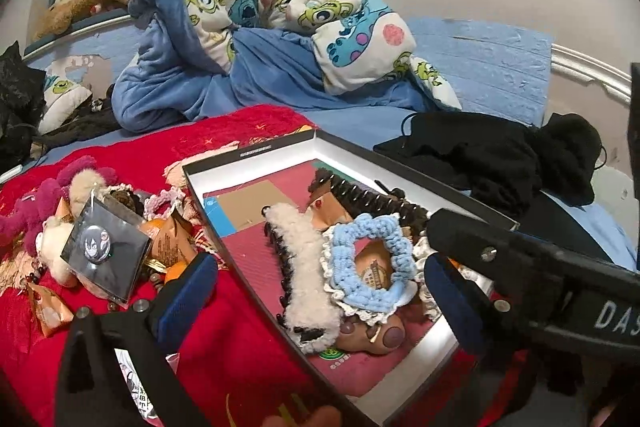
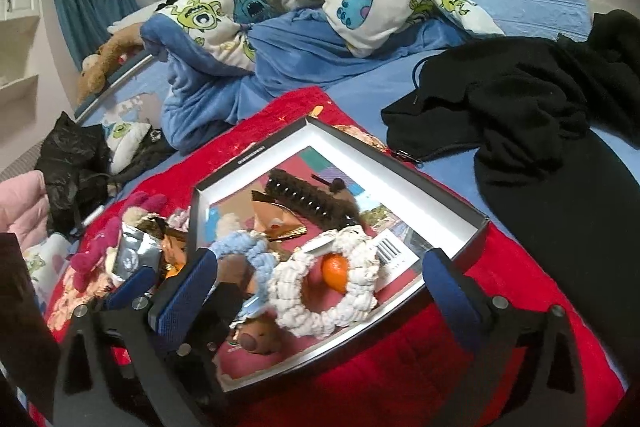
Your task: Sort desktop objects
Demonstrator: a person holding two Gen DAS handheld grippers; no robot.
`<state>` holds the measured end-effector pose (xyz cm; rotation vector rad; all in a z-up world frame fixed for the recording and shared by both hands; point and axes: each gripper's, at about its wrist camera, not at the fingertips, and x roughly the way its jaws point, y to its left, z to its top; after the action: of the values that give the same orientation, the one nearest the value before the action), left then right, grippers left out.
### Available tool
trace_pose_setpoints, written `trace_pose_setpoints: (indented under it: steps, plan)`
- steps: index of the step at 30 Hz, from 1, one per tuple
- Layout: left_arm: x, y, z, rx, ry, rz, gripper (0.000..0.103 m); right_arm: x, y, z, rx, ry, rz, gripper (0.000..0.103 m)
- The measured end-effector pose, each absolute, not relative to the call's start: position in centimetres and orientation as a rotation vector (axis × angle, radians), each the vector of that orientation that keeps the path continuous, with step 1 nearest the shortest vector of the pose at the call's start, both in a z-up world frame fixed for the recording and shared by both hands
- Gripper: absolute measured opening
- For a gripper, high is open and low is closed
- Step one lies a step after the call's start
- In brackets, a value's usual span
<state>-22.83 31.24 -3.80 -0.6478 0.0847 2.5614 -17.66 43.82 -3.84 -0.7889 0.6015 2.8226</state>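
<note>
We are working through the sorting, and we judge it roughly half done. The box (image 1: 256,149) on the red blanket (image 1: 224,339) is already holding a good share: a fluffy white hair claw (image 1: 304,275), a blue scrunchie (image 1: 370,253), a dark spiky hair claw (image 1: 360,195), a white scrunchie (image 2: 324,279) ringing an orange (image 2: 335,273), and a brown plush toy (image 1: 374,333).

Still waiting outside the box, just to its left, we are seeing a loose heap: a badge in a clear sleeve (image 1: 106,251), a pink plush toy (image 1: 36,211), a pink scrunchie (image 1: 168,201) and some orange snack packets (image 1: 172,243).

Our left gripper (image 1: 320,291) is hanging wide apart over the box, holding nothing. Our right gripper (image 2: 316,291) is likewise spread wide and empty above the box's near corner. We are judging that the heap on the left is what remains to be carried over.
</note>
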Motion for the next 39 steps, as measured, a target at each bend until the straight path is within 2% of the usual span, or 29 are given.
trace_pose_setpoints:
  steps: [9,16,19,24,28,33,39]
  plan:
    - [-23.1,31.1,-3.9,-0.686,0.119,2.633,0.103,-17.8,43.5,-3.8,-0.843,0.566,2.819,0.103]
    - [-22.1,28.4,-3.3,-0.692,0.061,2.692,0.103,-16.5,43.0,-2.5,-0.802,0.523,2.823,0.103]
    - [-20.4,26.9,-2.2,-0.701,0.161,2.766,0.103,-15.3,42.4,-1.2,-0.752,0.492,2.830,0.103]
    - [-16.1,22.7,0.9,-0.647,0.269,2.902,0.103,-10.6,39.1,1.7,-0.602,0.303,2.899,0.103]
    - [-11.7,18.3,3.8,-0.615,0.238,2.942,0.103,-7.4,35.5,2.6,-0.559,0.158,2.903,0.103]
    - [-5.1,12.5,5.1,-0.580,0.146,2.983,0.103,-3.0,32.4,1.5,-0.564,0.233,2.905,0.103]
    - [-0.3,8.0,2.9,-0.604,0.035,2.994,0.103,0.0,28.8,0.7,-0.595,0.229,2.886,0.103]
